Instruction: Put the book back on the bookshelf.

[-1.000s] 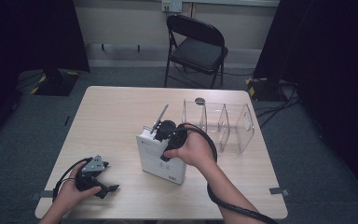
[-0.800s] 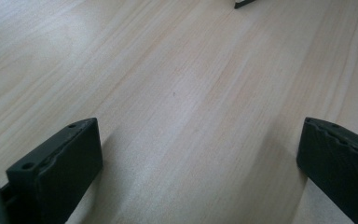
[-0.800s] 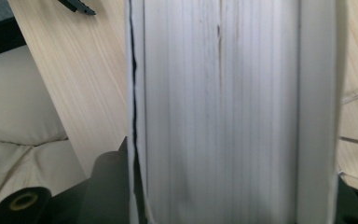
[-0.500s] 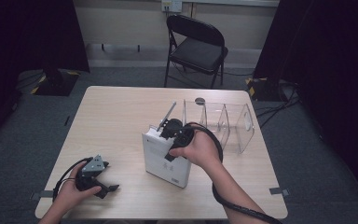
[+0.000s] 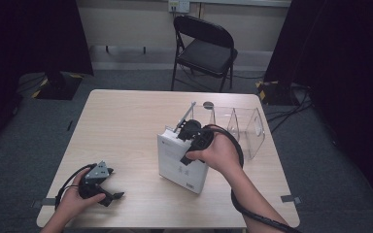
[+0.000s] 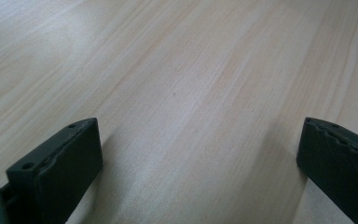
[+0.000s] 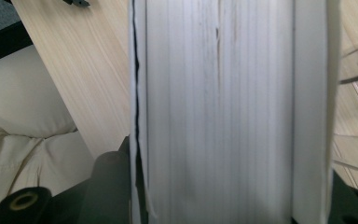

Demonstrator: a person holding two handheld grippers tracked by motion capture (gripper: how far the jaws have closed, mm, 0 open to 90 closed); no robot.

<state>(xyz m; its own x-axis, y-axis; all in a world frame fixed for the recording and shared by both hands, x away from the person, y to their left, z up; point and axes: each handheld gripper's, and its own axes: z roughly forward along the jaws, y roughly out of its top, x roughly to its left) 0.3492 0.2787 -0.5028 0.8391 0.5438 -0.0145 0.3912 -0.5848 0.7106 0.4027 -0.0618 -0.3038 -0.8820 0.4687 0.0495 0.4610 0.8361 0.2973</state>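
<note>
- Table: pale wood, mostly bare. My two hands come in from the near edge.
- Rack: clear plastic, with upright dividers, at the far right of the table. Its slots look empty from above. It stands just behind the book.
- Book: thick and white, held upright and tilted near the table's middle, its lower edge at or just off the wood; I cannot tell which. In my right gripper view its page block runs straight up between my jaws, with a cover on each side.
- Right gripper: clamped across the book's thickness at its upper edge, jaws spread as wide as the book, one on each cover.
- Left gripper: parked at the near left, well apart from the book. Jaws wide apart over bare wood, nothing between them.
- Step, as I judge it: carrying the book toward the rack to stand it in a slot.
- Next move calls for keeping the clamp firm, raising the book over the rack's front wall, squaring it with the dividers, then lowering it into one slot. Heavy item, one-handed; slip is the risk.
</note>
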